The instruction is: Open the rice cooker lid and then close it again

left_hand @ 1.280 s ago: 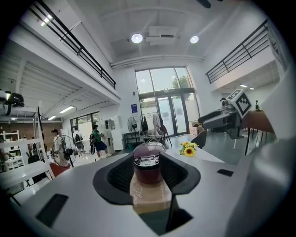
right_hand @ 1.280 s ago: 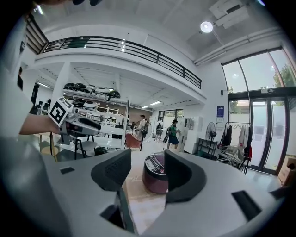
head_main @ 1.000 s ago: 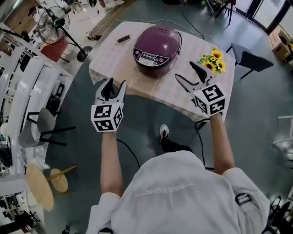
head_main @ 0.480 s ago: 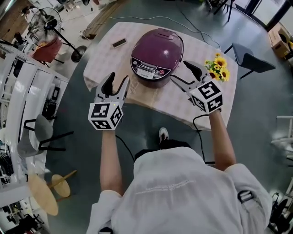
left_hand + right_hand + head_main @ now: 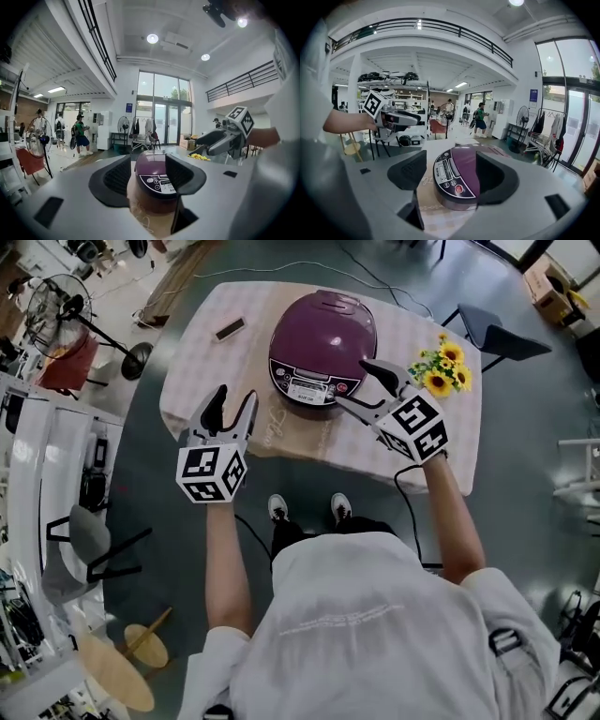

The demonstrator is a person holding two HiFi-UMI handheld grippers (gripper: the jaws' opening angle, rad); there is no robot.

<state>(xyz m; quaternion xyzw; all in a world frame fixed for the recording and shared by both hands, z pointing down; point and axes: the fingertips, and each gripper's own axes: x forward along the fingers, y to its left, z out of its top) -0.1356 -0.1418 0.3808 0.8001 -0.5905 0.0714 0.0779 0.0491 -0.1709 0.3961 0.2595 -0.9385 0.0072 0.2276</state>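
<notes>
Over the seven o'clock edge of the checked-cloth worktop (image 5: 192,367), the left hand-held gripper (image 5: 234,399) hovers, its jaws apart and just opened wider, nothing between them. The rounded purple rice cooker (image 5: 323,334) sits mid-worktop with its lid shut. At its four o'clock, the right hand-held gripper (image 5: 359,382) gapes empty.

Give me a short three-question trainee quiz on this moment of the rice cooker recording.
1. True or false: the rice cooker has its lid up.
2. Which tool is nearer the flowers? A: left tool. B: right tool.
3. Fill in: both tools' jaws stand ___, holding nothing.
Key: 1 false; 2 B; 3 apart. The left tool's jaws have just been opening, with nothing between them.
</notes>
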